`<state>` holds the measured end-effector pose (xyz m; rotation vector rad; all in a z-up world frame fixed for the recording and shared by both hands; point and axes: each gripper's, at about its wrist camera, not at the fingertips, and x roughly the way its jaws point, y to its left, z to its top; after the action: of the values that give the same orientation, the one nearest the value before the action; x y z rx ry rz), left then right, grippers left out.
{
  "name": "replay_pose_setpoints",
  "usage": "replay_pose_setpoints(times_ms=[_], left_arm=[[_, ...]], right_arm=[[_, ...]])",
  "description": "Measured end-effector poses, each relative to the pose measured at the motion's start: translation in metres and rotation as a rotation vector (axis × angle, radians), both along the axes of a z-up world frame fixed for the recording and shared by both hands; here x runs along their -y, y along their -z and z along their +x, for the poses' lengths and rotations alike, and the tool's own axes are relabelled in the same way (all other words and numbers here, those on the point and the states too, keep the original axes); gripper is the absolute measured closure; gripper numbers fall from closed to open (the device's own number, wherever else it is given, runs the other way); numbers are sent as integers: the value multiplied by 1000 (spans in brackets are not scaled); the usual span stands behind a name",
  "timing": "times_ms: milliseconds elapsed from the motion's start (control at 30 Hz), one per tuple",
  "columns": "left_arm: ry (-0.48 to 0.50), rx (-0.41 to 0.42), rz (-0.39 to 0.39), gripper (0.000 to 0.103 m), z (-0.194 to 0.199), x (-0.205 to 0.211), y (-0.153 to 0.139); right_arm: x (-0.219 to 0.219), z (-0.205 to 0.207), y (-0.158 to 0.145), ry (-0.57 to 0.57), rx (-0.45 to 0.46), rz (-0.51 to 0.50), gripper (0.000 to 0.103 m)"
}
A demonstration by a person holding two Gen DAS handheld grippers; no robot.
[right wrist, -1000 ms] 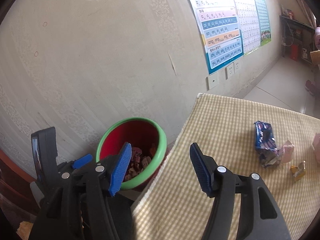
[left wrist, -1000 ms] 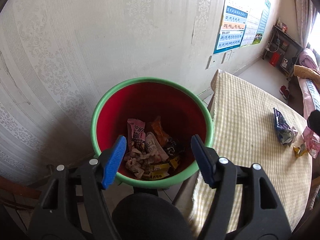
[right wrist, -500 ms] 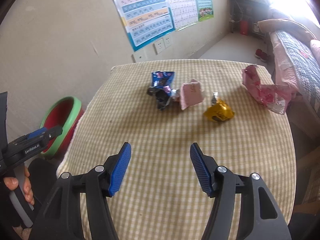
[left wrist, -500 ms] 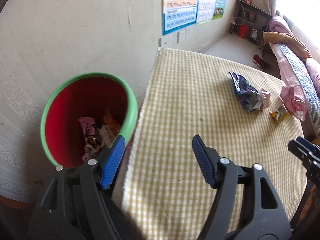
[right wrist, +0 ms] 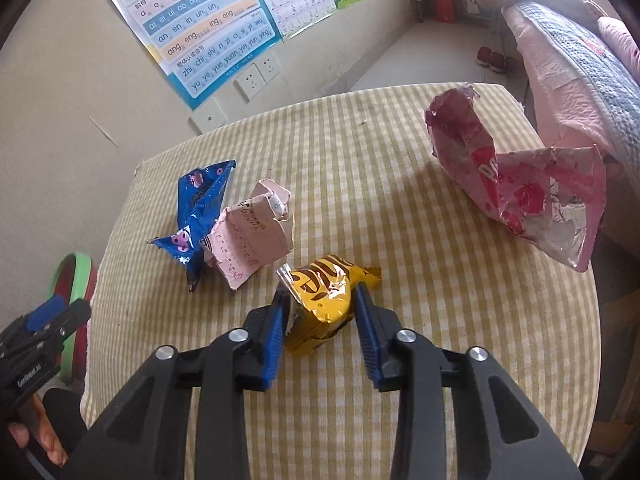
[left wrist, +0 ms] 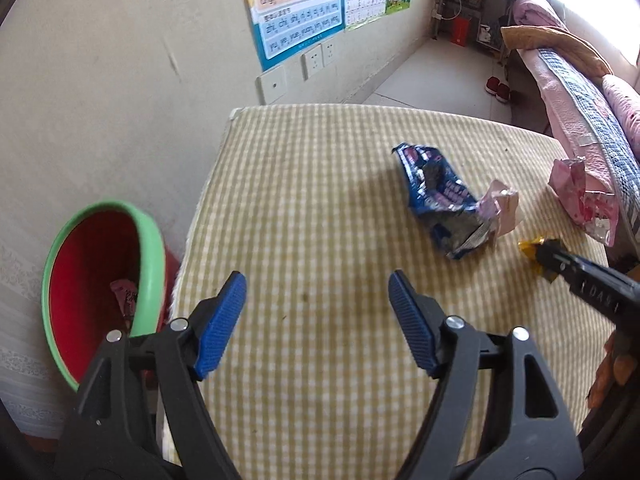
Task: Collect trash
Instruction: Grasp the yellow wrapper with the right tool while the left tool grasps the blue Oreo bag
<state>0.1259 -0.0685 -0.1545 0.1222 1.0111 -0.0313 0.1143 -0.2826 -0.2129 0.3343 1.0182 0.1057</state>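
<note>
A yellow snack wrapper [right wrist: 320, 304] lies on the checked tablecloth [right wrist: 400, 240]. My right gripper [right wrist: 320, 292] straddles it with jaws closing, the blue pads [right wrist: 276, 320] against its two sides. To its left lie a blue wrapper [right wrist: 196, 208] and a crumpled pink carton [right wrist: 252, 236], and a pink foil bag [right wrist: 520, 188] sits at the right. My left gripper [left wrist: 316, 280] hovers over bare cloth, jaws opening, nothing between them. The blue wrapper [left wrist: 436, 200] is ahead of it to the right. The red bin with a green rim [left wrist: 150, 248] stands off the table's left edge, with trash inside.
A wall with posters [left wrist: 296, 4] and sockets [left wrist: 316, 58] runs behind the table. A bed with pink and blue bedding [left wrist: 580, 112] borders the table's right side. A hand [right wrist: 36, 436] holds the left gripper at the lower left of the right wrist view.
Both grippers swung away from the bin and over the table. The right one came down around the yellow wrapper and its jaws narrowed onto it.
</note>
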Motion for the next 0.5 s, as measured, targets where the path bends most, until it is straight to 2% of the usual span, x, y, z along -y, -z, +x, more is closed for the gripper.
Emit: replay_pose_setpoints(times_ms=[33,167,267,400,500], left_arm=[[14,4,4,31,11,11,0],[39,-28,0,30,53,42,8],[53,-79,2,30,76,63,24],[63,-156,31,31,90,80,54],[66,-190,24,49,88,83,67]], right_arm=[[2,-3,-2,1,12,18,78],[4,-21,-15,2,52,52,79],[5,-37,-22,-5,72,61,79],[5,-50,-23,-10,80,64,78],[8,-55,-22,2,78,69,78]])
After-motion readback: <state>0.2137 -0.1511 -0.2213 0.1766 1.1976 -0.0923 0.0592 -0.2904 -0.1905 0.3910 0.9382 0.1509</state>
